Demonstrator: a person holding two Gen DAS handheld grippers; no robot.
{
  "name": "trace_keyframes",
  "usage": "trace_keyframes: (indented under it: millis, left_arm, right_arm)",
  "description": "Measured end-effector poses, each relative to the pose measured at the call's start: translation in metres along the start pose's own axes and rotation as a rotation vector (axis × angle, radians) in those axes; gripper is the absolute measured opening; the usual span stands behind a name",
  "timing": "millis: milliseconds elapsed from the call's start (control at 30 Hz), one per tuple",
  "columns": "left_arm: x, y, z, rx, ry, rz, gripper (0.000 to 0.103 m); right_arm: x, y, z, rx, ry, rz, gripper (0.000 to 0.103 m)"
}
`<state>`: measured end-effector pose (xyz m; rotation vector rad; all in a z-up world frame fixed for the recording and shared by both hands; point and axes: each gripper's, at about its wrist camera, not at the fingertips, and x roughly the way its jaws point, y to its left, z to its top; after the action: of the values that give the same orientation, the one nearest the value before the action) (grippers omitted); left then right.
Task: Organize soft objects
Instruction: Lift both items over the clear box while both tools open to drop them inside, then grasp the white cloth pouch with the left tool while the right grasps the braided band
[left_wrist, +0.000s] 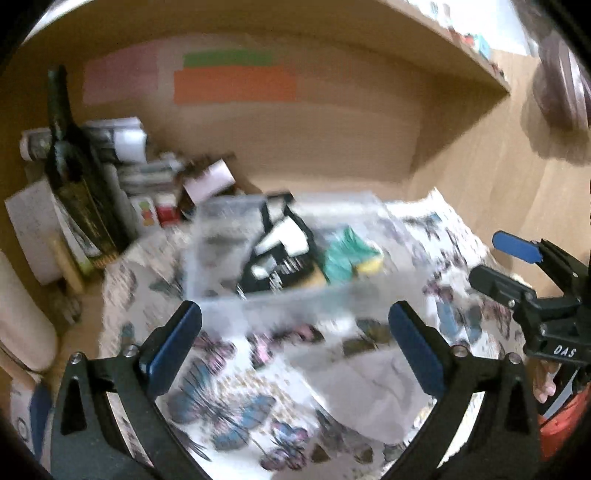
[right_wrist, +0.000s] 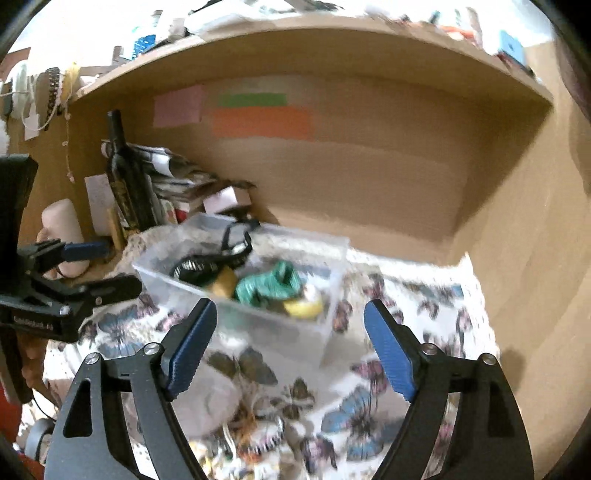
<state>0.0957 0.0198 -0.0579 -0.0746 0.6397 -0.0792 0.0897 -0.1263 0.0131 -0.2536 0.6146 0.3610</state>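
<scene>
A clear plastic bin (left_wrist: 236, 295) (right_wrist: 266, 325) stands on a butterfly-print cloth (left_wrist: 229, 398) (right_wrist: 369, 398). It holds a teal soft item (left_wrist: 347, 254) (right_wrist: 269, 284), a yellow piece (left_wrist: 371, 266) (right_wrist: 304, 308) and a black-and-white item (left_wrist: 280, 251) (right_wrist: 207, 267). A pale grey soft item (left_wrist: 369, 391) (right_wrist: 210, 402) lies on the cloth in front of the bin. My left gripper (left_wrist: 295, 343) is open and empty above the cloth, just short of the bin. My right gripper (right_wrist: 290, 343) is open and empty, also short of the bin. Both views are blurred.
A dark bottle (left_wrist: 74, 177) (right_wrist: 127, 181), stacked papers and small boxes (left_wrist: 155, 173) crowd the back left of the wooden alcove. A shelf (right_wrist: 295, 40) hangs overhead. The right gripper shows at the right in the left view (left_wrist: 517, 273); the left gripper shows at the left in the right view (right_wrist: 85, 269).
</scene>
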Motion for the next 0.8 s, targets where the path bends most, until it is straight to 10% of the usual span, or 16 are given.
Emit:
trace_keyframes:
  millis: [367, 733, 800]
  left_arm:
    - [0.048, -0.028, -0.04, 0.0, 0.19, -0.082, 0.103]
    - [0.074, -0.033, -0.052, -0.048, 0.269, -0.172, 0.102]
    - [0.074, -0.031, -0.053, -0.058, 0.269, -0.196, 0.087]
  right_arm:
    - [0.016, -0.013, -0.057, 0.066, 0.153, -0.021, 0.079]
    - [0.029, -0.015, -0.082, 0.13, 0.258, 0.089, 0.035]
    - [0.032, -0.012, -0.084, 0.126, 0.269, 0.106, 0.032]
